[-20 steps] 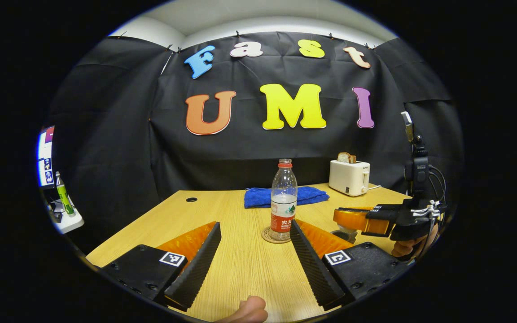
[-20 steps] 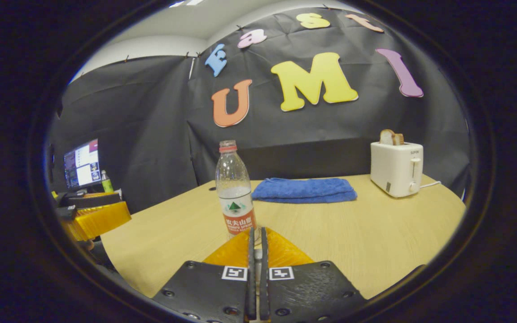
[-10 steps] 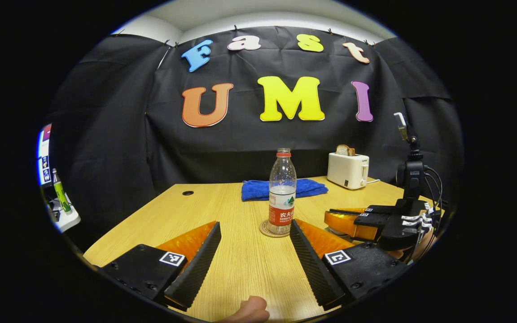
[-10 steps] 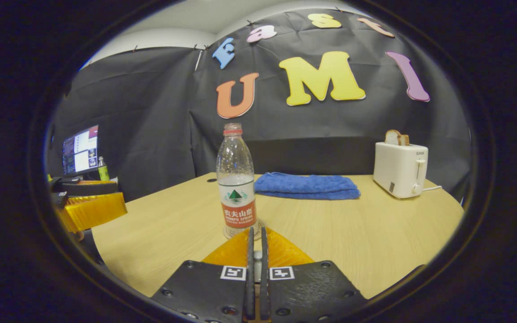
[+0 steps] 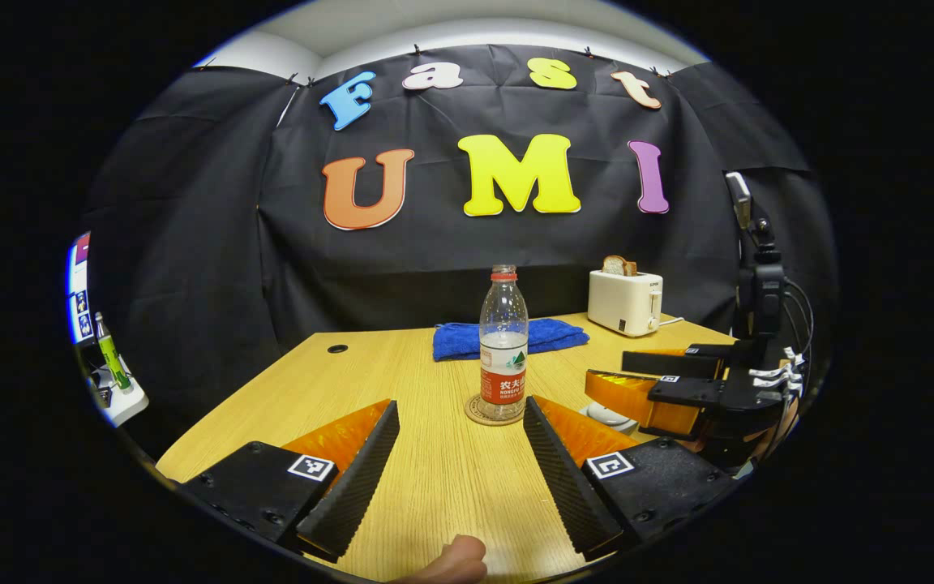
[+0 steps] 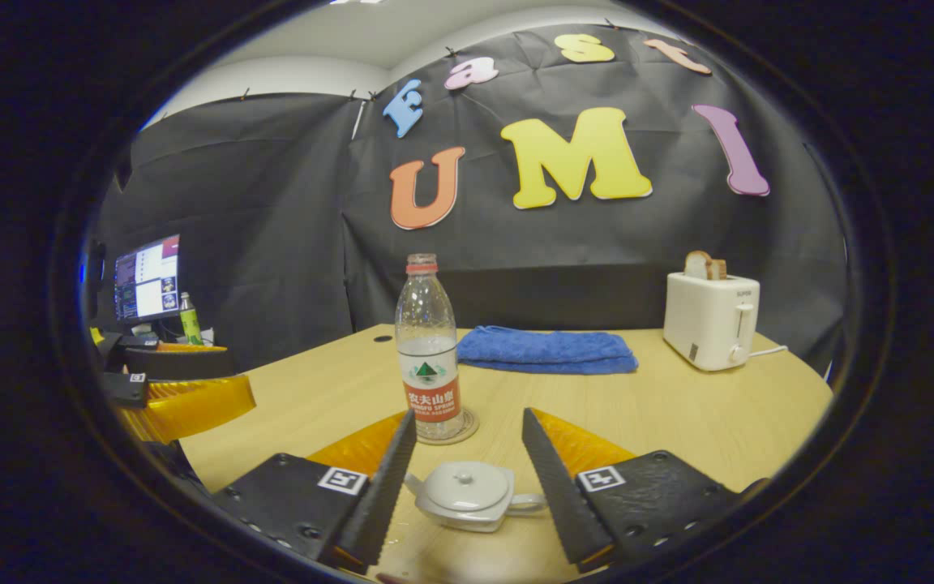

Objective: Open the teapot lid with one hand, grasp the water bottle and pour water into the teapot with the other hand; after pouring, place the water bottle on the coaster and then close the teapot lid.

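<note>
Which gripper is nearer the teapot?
Right. The right gripper hangs open just above the teapot, its lid on; the left gripper is open, off to the side, facing the water bottle.

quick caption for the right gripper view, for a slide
Open right gripper above the lidded white teapot, water bottle standing on its coaster beyond.
</note>
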The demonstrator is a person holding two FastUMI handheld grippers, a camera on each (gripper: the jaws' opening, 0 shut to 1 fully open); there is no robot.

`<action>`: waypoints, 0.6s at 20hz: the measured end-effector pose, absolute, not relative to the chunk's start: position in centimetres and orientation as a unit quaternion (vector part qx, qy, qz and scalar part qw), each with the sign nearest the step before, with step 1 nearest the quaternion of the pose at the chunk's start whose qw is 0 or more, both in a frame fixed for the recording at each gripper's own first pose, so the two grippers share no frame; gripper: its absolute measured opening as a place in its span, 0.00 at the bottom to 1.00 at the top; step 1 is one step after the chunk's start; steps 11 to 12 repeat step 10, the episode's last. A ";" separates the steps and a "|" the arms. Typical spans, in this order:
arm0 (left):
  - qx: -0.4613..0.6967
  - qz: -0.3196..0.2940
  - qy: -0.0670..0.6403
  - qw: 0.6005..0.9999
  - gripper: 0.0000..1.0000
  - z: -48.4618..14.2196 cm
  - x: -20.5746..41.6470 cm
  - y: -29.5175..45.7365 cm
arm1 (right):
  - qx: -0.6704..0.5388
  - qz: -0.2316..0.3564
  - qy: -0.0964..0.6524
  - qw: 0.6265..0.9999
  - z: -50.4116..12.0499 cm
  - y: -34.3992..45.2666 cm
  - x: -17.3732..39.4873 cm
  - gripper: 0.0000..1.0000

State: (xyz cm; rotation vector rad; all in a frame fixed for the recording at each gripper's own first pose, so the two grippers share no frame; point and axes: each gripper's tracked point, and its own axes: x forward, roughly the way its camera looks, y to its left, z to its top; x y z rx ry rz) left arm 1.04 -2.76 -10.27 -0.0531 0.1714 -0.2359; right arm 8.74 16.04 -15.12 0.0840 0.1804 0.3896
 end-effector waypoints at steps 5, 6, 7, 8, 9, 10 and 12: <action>-0.037 -0.079 0.054 0.995 0.97 -7.0 -0.1 -1.0 | 0.027 0.143 0.033 0.989 -9.1 11.2 5.2 0.96; -0.039 -0.074 0.048 0.995 0.97 -6.4 -0.5 -0.8 | 0.023 0.131 0.022 0.991 -7.8 10.2 4.5 0.97; -0.041 -0.070 0.043 0.996 0.97 -5.9 -0.9 -0.5 | 0.021 0.117 0.011 0.993 -6.7 9.0 3.8 0.97; -0.042 -0.064 0.040 0.996 0.97 -5.4 -1.1 -0.1 | 0.018 0.100 0.002 0.995 -5.5 7.8 3.1 0.97; -0.042 -0.052 0.041 0.997 0.96 -5.1 -1.4 0.5 | 0.014 0.078 -0.002 0.997 -4.7 6.3 2.6 0.96; -0.042 -0.041 0.043 0.997 0.96 -5.0 -1.6 1.1 | 0.008 0.057 -0.004 0.998 -4.0 4.9 2.0 0.96; -0.042 -0.041 0.043 0.997 0.96 -5.0 -1.6 1.1 | 0.008 0.057 -0.004 0.998 -4.0 4.9 2.0 0.96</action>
